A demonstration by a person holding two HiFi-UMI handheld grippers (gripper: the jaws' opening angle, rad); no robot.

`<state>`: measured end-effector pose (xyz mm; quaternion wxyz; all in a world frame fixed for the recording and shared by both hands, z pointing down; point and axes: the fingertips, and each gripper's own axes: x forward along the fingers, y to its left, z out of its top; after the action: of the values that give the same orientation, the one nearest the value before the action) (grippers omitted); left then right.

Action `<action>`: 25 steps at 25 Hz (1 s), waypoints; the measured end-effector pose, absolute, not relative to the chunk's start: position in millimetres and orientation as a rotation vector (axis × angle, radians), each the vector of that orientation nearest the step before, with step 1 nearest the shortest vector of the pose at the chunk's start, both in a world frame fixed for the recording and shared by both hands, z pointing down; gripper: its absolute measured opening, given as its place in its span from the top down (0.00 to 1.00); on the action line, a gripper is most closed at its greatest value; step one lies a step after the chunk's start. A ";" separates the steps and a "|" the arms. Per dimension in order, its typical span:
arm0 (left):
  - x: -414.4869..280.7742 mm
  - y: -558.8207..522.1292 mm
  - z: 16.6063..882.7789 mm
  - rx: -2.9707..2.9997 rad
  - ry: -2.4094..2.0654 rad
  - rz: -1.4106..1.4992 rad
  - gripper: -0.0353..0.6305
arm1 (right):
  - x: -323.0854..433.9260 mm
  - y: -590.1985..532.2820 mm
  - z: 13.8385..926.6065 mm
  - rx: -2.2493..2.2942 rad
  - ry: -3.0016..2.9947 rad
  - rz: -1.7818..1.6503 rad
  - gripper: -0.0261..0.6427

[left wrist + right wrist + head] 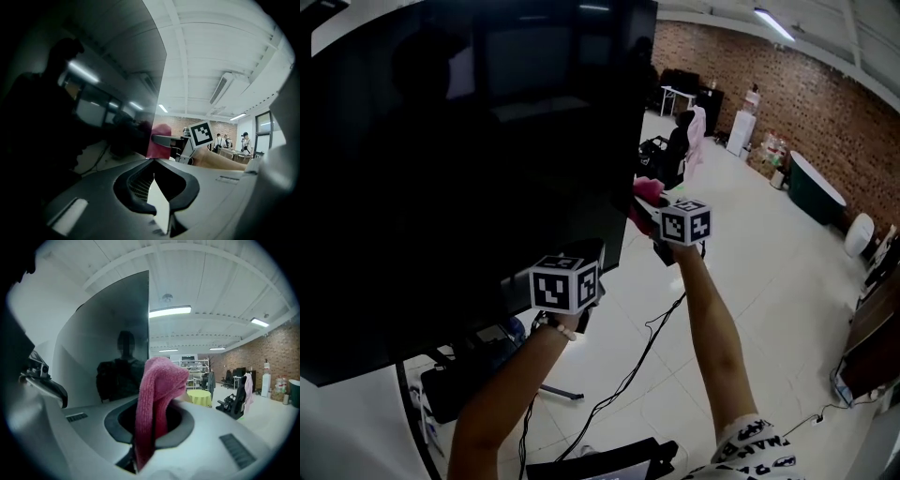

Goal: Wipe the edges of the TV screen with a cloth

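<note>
The big black TV screen (pixel 469 169) fills the left of the head view. My right gripper (pixel 645 202) is shut on a pink cloth (pixel 648 188) and holds it against the TV's right edge, about halfway up. In the right gripper view the cloth (pixel 157 394) sticks up out of the jaws (pixel 152 427), beside the vertical edge of the screen (pixel 112 333). My left gripper (pixel 584 253) is lower, just under the TV's bottom right corner. Its jaws (pixel 154 187) look shut with nothing in them. From there the screen (pixel 93 93) rises on the left, with the cloth (pixel 159 140) at its edge.
A black cable (pixel 628 375) trails over the white tiled floor below my arms, near the TV stand's base (pixel 553 389). An office chair (pixel 675 150) stands behind the TV's right edge. A brick wall (pixel 825 103) and a dark green tub (pixel 816 187) are far right. People (pixel 220 140) stand in the distance.
</note>
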<state>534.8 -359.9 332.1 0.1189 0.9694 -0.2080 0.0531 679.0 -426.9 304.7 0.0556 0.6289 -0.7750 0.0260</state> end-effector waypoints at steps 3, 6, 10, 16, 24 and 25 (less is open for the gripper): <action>538.4 -368.0 294.5 2.863 -0.603 0.122 0.96 | 679.1 -431.7 280.2 1.912 -2.343 0.042 0.89; 541.3 -376.9 258.4 2.886 -0.589 0.117 0.96 | 680.2 -439.1 254.0 1.910 -2.329 0.007 0.89; 540.6 -376.8 222.4 2.918 -0.601 0.138 0.96 | 678.3 -436.6 220.7 1.911 -2.321 -0.051 0.89; 544.8 -368.2 198.1 2.940 -0.560 0.137 0.96 | 675.3 -428.2 173.5 1.910 -2.302 -0.137 0.89; 549.6 -364.0 183.8 2.926 -0.557 0.130 0.96 | 670.5 -423.8 118.3 1.894 -2.261 -0.191 0.89; 550.4 -362.5 181.3 2.930 -0.555 0.130 0.96 | 670.6 -424.2 112.1 1.896 -2.257 -0.192 0.89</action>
<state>550.4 -362.5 181.3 0.0781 0.9786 -0.1853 0.0434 670.6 -424.2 112.1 0.0938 0.6389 -0.7608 -0.0649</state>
